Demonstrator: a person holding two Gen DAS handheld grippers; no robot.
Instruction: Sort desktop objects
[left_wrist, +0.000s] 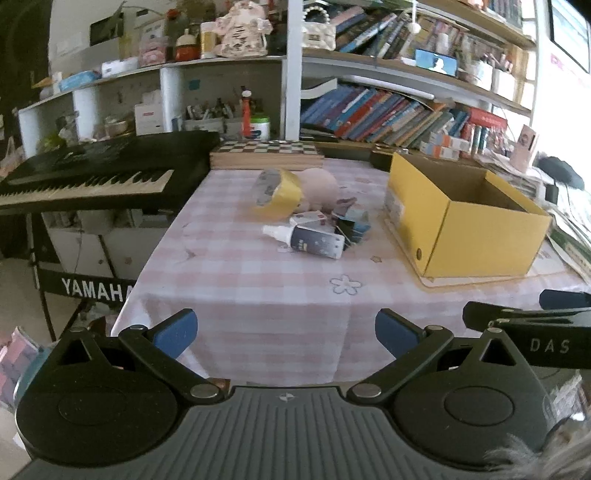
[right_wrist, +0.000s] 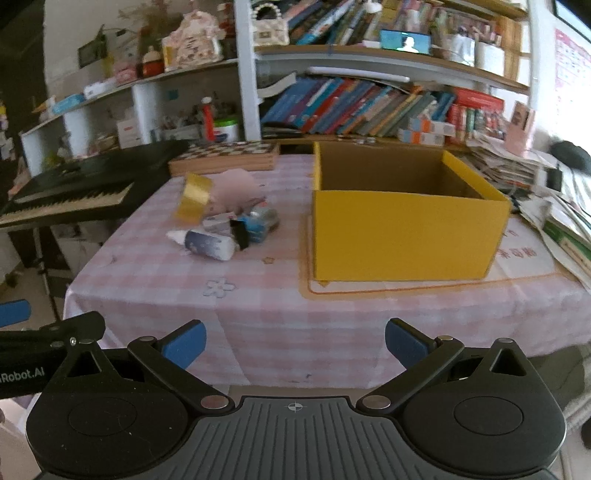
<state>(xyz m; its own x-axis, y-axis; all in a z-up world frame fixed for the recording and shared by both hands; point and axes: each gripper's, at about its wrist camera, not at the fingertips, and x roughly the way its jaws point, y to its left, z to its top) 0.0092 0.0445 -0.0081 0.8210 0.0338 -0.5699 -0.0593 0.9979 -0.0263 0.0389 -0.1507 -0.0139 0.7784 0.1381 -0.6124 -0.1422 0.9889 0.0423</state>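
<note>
A heap of small objects lies mid-table: a yellow tape roll (left_wrist: 277, 192) (right_wrist: 195, 197), a pink plush toy (left_wrist: 322, 186) (right_wrist: 238, 190), a dark glue bottle with a white nozzle (left_wrist: 308, 240) (right_wrist: 207, 243), small cards and black binder clips (left_wrist: 352, 225) (right_wrist: 243, 230). An open yellow cardboard box (left_wrist: 480, 236) (right_wrist: 402, 236) stands to the right of the heap. My left gripper (left_wrist: 286, 332) hovers open before the table's near edge. My right gripper (right_wrist: 295, 341) is open too, also short of the table, facing the box. Both hold nothing.
The table wears a pink checked cloth (left_wrist: 258, 295) (right_wrist: 184, 295). A black Yamaha keyboard (left_wrist: 92, 173) (right_wrist: 74, 184) stands left of it. A chessboard box (left_wrist: 266, 151) (right_wrist: 225, 155) lies at the back. Bookshelves (left_wrist: 388, 114) fill the wall; paper stacks (right_wrist: 546, 206) crowd the right.
</note>
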